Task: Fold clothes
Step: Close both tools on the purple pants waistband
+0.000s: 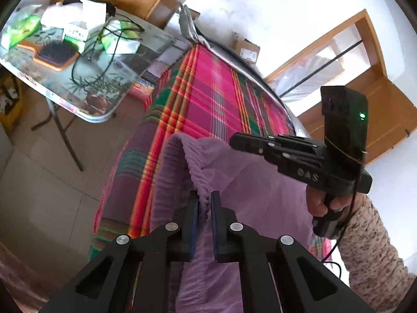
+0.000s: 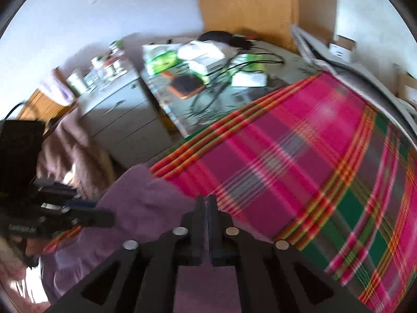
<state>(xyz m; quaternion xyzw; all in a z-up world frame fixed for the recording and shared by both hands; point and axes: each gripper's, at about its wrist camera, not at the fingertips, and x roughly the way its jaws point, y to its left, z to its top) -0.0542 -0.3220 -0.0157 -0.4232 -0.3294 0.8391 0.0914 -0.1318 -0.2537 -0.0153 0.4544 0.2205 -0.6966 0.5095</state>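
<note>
Left tool [image 1: 204, 199]: pinching garment [image 1: 242, 182] hem. Right tool [image 2: 207, 203]: nearly closed on garment edge. Risk: thin bite; pull hard, your cloth slips onto bed [image 1: 208, 91].

Both grippers are black plastic. The left gripper [image 1: 204, 198] has blue pads on its two fingers and round silver screws on its arms. The right gripper [image 1: 235, 139], at the right of the frame, has pale letters, a black box with a small green light, and a thin black cable. The sleeve [image 1: 370, 250] is cream with brown speckles.
</note>
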